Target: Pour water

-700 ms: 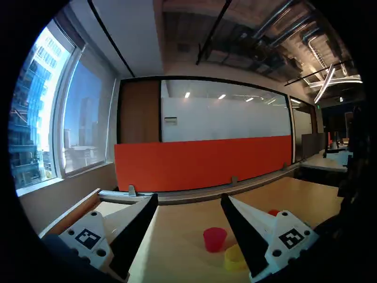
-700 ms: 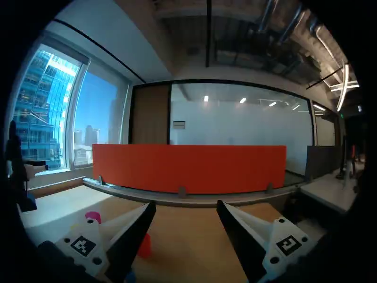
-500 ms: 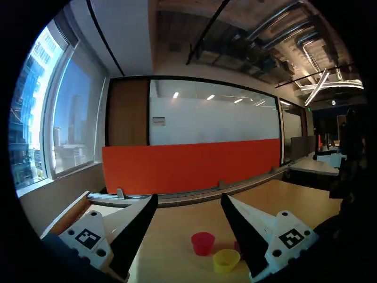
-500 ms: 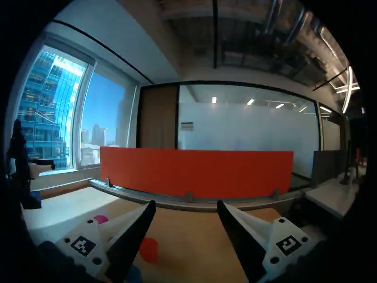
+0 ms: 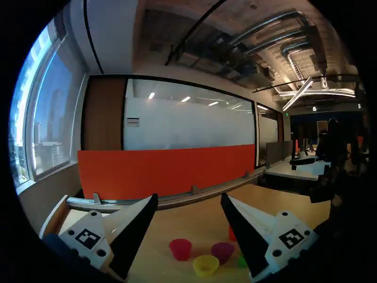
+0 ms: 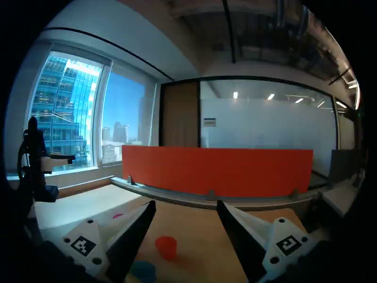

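Left gripper (image 5: 188, 198) and right gripper (image 6: 185, 203) hang over the light wooden bench (image 5: 188, 225), jaws wide open, empty; 2 cups, a small red plastic cup (image 5: 181, 248) and a yellow plastic cup (image 5: 206, 265), stand below the left gripper

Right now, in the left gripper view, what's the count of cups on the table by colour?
Red cup: 1
Magenta cup: 1
Yellow cup: 1
Orange item, partly hidden, likely a cup: 1
Green item, partly hidden, likely a cup: 1
Total: 5
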`<state>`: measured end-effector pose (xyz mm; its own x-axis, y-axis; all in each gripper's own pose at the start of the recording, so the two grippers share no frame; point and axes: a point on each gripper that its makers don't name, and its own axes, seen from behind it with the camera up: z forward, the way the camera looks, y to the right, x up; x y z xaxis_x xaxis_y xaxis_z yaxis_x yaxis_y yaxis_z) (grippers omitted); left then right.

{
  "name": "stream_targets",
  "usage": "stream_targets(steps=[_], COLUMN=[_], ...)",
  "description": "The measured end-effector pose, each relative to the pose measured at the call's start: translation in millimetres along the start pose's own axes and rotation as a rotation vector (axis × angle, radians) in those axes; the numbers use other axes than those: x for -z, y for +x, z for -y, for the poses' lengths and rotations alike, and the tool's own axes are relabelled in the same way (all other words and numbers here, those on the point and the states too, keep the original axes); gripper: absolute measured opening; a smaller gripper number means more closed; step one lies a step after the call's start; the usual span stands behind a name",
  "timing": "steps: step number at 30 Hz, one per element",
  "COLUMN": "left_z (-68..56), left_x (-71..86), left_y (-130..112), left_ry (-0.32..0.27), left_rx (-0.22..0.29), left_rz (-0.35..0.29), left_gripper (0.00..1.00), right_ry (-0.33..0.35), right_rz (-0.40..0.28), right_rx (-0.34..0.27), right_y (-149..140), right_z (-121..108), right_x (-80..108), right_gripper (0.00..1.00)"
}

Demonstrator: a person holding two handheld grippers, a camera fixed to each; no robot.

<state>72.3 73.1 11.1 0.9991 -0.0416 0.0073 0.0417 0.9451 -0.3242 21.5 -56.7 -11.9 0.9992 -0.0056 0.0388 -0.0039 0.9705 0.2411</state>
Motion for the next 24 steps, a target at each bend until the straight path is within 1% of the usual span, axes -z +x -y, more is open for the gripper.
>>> stream_targets(steps=[3,9,14,16,21,24], left_z=[-10.0,-38.1,-58.7,-64.7,-75.4,-80.3], left_x=[-1.6,-2.6,-3.1,-3.8,-5.7,-7.2], left_y=[2,0,0,-1,-6,-11], left_ry=[-0.050,-0.184,-0.275,-0.304,-0.359,-0.387], left_rx=[0.004,0.030,0.033,0.033,0.027,0.023], left_rz=[0.007,0.016,0.016,0.016,0.031,0.056], left_gripper=[0.99,0.99,0.99,0.99,0.99,0.99], right_ry=[0.065,0.198,0.294,0.318,0.353,0.365], right_rz=[0.016,0.039,0.041,0.039,0.044,0.066], right_rx=[0.003,-0.009,-0.021,-0.028,-0.044,-0.034], right_y=[-2,-9,-9,-7,-7,-12], right_z=[14,39,57,61,65,66], right_x=[-1.1,-1.2,0.6,0.8,1.8,2.5], right_gripper=[1.00,1.00,1.00,1.00,1.00,1.00])
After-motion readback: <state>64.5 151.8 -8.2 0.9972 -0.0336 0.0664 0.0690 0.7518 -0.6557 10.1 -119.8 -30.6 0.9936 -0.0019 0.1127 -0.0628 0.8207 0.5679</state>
